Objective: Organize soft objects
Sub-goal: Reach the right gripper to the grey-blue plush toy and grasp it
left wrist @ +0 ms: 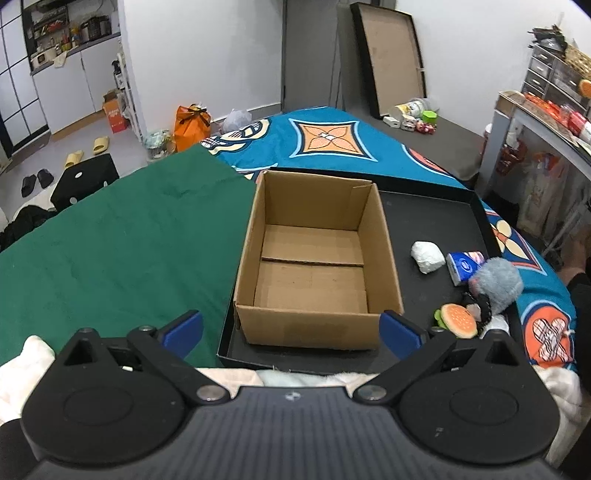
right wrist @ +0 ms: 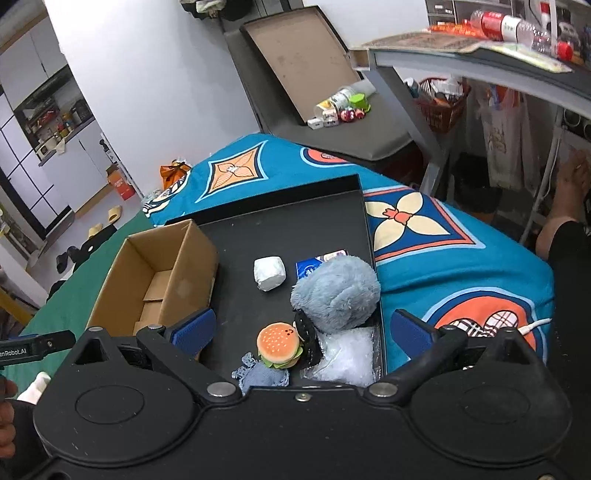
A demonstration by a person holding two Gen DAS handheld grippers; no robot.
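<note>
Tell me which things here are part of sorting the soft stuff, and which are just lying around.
Part of the job: cardboard box, burger plush, grey fluffy toy, white soft lump, tissue pack, black tray.

Lying about: orange bag, yellow slippers, bottles.

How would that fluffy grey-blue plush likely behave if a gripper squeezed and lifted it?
The grey-blue plush looks thickly furred and rounded, so it would probably compress a lot before the fingers bite. It seems light for its bulk. It leans against the tissue pack and crowds the burger toy, so lifting it may nudge those.
</note>
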